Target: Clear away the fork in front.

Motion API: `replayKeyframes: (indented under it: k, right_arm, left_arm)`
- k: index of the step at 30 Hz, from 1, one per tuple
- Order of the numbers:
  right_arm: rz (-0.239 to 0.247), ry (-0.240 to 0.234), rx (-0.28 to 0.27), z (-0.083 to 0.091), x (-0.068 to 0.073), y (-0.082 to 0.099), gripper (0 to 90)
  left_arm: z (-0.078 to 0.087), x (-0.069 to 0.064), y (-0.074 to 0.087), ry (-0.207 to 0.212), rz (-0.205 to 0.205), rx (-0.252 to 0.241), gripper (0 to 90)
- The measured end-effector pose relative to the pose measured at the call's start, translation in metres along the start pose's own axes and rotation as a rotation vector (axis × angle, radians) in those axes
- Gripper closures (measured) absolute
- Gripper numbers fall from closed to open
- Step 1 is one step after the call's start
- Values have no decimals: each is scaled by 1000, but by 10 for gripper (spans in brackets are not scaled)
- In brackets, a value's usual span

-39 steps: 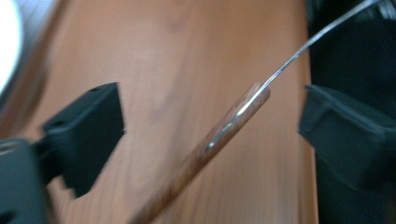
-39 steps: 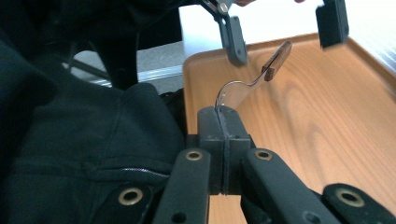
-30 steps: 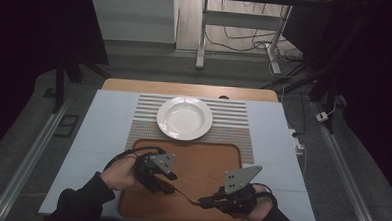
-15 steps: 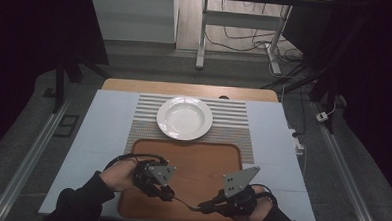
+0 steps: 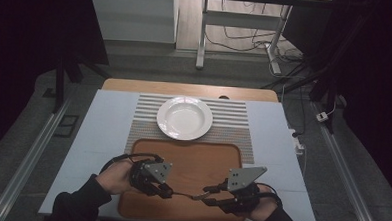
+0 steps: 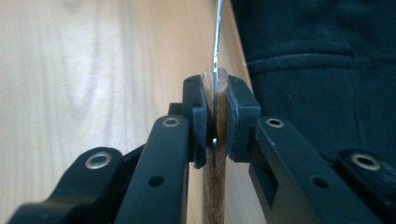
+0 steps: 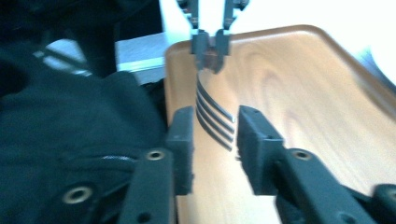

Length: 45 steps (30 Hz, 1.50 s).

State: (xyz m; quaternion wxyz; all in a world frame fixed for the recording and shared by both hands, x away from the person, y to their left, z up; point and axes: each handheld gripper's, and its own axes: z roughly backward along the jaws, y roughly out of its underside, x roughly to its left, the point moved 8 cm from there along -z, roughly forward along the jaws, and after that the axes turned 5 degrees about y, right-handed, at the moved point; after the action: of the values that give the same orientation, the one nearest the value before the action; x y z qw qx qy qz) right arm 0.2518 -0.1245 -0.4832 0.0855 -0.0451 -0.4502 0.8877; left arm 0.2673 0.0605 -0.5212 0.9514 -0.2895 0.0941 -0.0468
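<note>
A fork with a wooden handle hangs level over the near part of the wooden tray, stretched between both grippers. My left gripper has just been closing and is shut on the wooden handle, its pads pressing both sides. In the right gripper view that left gripper grips the handle end farther off. My right gripper has just been opening. The metal tines lie between its jaws with a gap on each side. From above, the right gripper sits at the tine end.
A white deep plate rests on a striped mat behind the tray. A pale blue cover spreads over the table. The person's dark sleeves come in at the near edge. Metal rails run along both sides.
The left gripper has drifted slightly toward the tray's near edge. The right hand stays where it was, and the fork remains between the two grippers.
</note>
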Motion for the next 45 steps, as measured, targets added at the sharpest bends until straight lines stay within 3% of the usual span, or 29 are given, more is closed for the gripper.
replayKeyframes:
  k: [1,2,6,7,8,10,11,12,16,18,21,22,24,26,30,31,32,37,38,40,44,45]
  right_arm:
    - [-16,43,-7,3,-3,0,586]
    - [-20,54,-6,4,-4,1,566]
    - [-51,119,-12,10,-6,4,481]
    - [-55,132,-13,11,-7,5,464]
    - [-65,149,-10,12,-7,6,446]
    - [-75,155,-13,13,-8,7,430]
    - [-98,180,-17,16,-9,10,385]
    - [-107,194,-15,18,-10,11,369]
    - [-154,243,-13,23,-15,17,309]
    - [-178,273,-5,26,-17,21,273]
    - [-215,325,19,29,-22,28,226]
    - [-222,333,25,30,-23,30,212]
    - [-233,355,41,32,-24,34,189]
    - [-243,368,47,33,-25,37,163]
    - [-256,394,66,35,-25,43,104]
    - [-255,401,75,36,-25,44,87]
    - [-257,408,80,36,-25,46,71]
    - [-273,438,97,39,-26,52,18]
    - [-282,449,98,42,-26,54,6]
    - [-288,456,97,44,-27,55,0]
    - [-320,477,86,52,-28,61,0]
    - [-324,479,85,53,-28,62,0]
  left_arm:
    - [3,1,0,-24,41,-20,799]
    - [4,2,1,-23,73,-29,799]
    - [8,3,3,-59,156,-49,799]
    - [8,3,3,-59,156,-49,799]
    - [10,3,4,-73,201,-55,799]
    - [10,4,5,-85,224,-63,799]
    - [11,3,7,-100,268,-76,799]
    - [11,3,7,-100,268,-76,799]
    - [11,1,15,-127,360,-86,799]
    - [11,0,16,-134,368,-87,799]
    - [14,-2,24,-172,425,-98,798]
    - [14,-2,24,-172,425,-98,799]
    - [15,-2,30,-203,479,-122,798]
    - [15,-2,31,-207,499,-133,798]
    - [17,-3,39,-247,561,-130,798]
    - [17,-4,43,-260,593,-130,798]
    - [17,-4,43,-260,593,-130,798]
    - [16,-5,56,-305,693,-123,797]
    - [15,-5,61,-323,730,-119,797]
    - [15,-5,63,-329,749,-117,798]
    - [8,-1,72,-333,830,-108,797]
    - [8,-1,72,-333,830,-108,797]
